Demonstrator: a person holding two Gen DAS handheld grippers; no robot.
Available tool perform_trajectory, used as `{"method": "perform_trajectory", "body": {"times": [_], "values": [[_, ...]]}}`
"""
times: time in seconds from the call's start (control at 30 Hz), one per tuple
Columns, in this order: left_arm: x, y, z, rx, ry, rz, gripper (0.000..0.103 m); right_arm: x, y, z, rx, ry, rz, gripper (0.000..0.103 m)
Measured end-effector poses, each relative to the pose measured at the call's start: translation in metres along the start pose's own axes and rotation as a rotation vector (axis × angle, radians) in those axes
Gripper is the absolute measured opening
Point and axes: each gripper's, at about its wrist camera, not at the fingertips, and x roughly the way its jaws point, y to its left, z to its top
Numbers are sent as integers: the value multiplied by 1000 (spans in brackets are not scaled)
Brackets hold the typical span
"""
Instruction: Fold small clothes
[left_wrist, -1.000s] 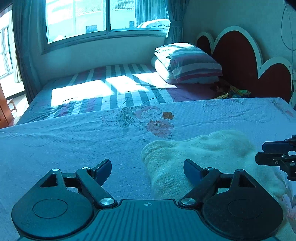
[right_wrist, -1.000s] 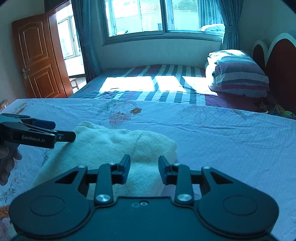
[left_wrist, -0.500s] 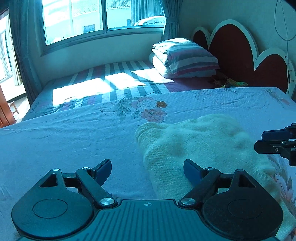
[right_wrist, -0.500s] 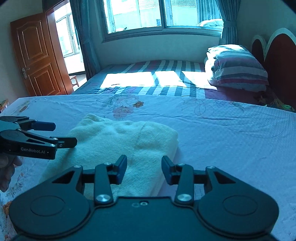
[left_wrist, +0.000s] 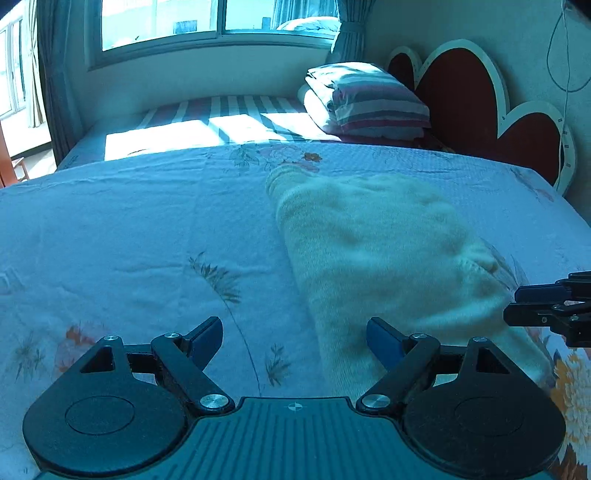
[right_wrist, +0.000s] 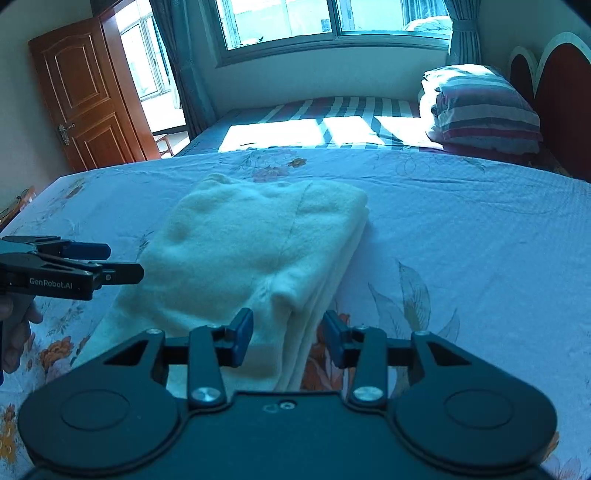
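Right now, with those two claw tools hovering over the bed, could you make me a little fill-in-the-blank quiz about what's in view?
1. The folded cream garment lies on a ____-patterned sheet.
2. The left gripper has its jaws ____, with nothing held.
3. The striped pillow rests against the ____.
4. The right gripper straddles the garment's ____ edge.

Missing words: floral; open; headboard; right

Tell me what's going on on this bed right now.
A person holds a gripper in each hand over a cream garment lying folded in layers on the flowered sheet. The left gripper is open wide at the garment's left edge; the right gripper is partly open, straddling its stacked right edge. Neither grips the cloth. Striped pillows sit on the far bed.
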Motion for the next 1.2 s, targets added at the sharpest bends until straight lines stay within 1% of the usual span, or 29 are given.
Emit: {"method": "perform_trajectory", "body": {"times": [0.07, 0.13, 0.2, 0.27, 0.3, 0.37, 0.43, 0.53, 0.57, 0.63, 0.73, 0.8, 0.83, 0.9, 0.97, 1.03, 1.07, 1.1, 1.13, 1.2], "values": [[-2, -3, -16, -8, 37, -7, 85, 0, 2, -18, -8, 46, 4, 40], [-5, -8, -28, -1, 44, -2, 85, -1, 3, -31, -2, 71, 10, 40], [-15, -12, -34, 4, 30, 18, 85, -9, 3, -38, 16, 58, 15, 39], [-27, -12, -38, -6, 0, 26, 85, -21, 4, -41, 17, 27, 1, 32], [-32, -11, -40, -16, -15, 34, 85, -27, 3, -42, 24, 13, 9, 30], [-40, -9, -44, -35, -35, 50, 85, -38, 1, -45, 58, -3, 58, 25], [-44, -7, -48, -59, -33, 64, 85, -38, 3, -48, 46, -3, 77, 25], [-37, -6, -56, -73, 12, 75, 85, -27, 4, -49, 47, 25, 98, 23], [-36, -7, -56, -73, 16, 74, 85, -24, 7, -52, 42, 34, 95, 21], [-38, -11, -55, -66, 15, 80, 85, -23, 10, -55, 25, 31, 118, 10], [-41, -13, -55, -61, 8, 82, 85, -32, 7, -56, 44, 15, 135, 8], [-39, -12, -56, -61, 15, 81, 85, -37, 0, -61, 69, 11, 122, 3], [-39, -12, -56, -66, 19, 82, 85, -36, -4, -65, 77, 18, 110, 3], [-45, -11, -54, -72, -1, 87, 85, -35, -11, -68, 120, 13, 137, 4], [-53, -9, -53, -82, -37, 98, 85, -37, -8, -64, 96, 12, 120, 4], [-57, -4, -52, -103, -50, 113, 85, -42, -5, -61, 78, -3, 108, 4], [-58, -1, -52, -109, -51, 129, 85, -48, -4, -59, 79, -18, 117, 6], [-59, 2, -53, -117, -51, 140, 85, -51, -4, -58, 77, -29, 117, 17], [-59, 5, -55, -130, -50, 146, 85, -55, -3, -56, 80, -35, 117, 25], [-62, 10, -60, -155, -53, 158, 85, -61, -5, -55, 127, -40, 178, 24]]}}
